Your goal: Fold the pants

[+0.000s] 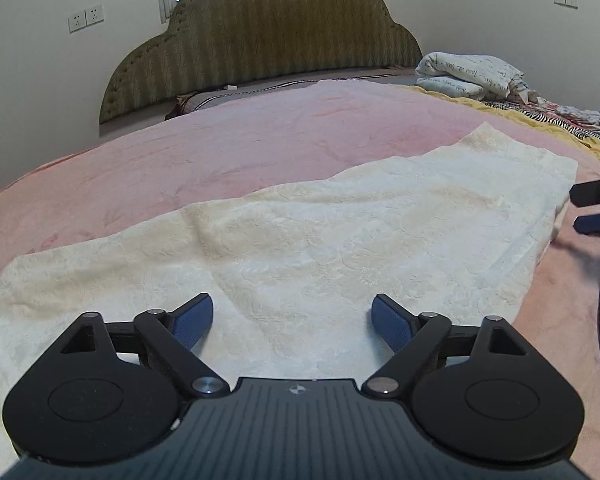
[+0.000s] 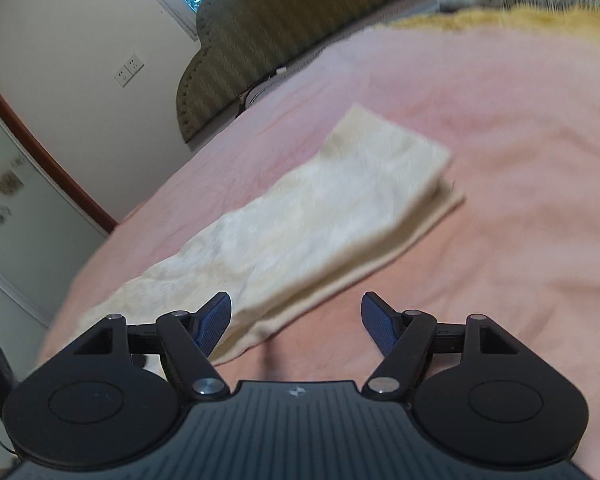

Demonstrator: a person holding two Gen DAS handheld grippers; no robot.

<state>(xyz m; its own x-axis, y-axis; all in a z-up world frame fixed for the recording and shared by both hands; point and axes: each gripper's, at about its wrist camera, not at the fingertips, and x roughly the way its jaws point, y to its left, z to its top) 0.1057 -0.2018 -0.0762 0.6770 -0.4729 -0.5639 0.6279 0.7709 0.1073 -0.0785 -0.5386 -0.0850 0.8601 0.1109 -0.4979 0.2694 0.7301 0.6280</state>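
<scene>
Pants (image 1: 340, 240) lie long and flat on the pink bed (image 1: 220, 148) | your left claw (image 1: 292, 320) gapes empty over them | right claw (image 2: 296, 320) wide, empty, at their near edge | risk: pinching one layer only drags the fold askew.

Pink bed (image 1: 260, 136), cream pants (image 1: 340, 232), folded quilt (image 1: 468, 74)

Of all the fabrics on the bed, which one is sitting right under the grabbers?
The cream pants, lying flat on the pink blanket. The other fabrics, a white printed quilt and yellow blanket, sit far off by the headboard.
</scene>
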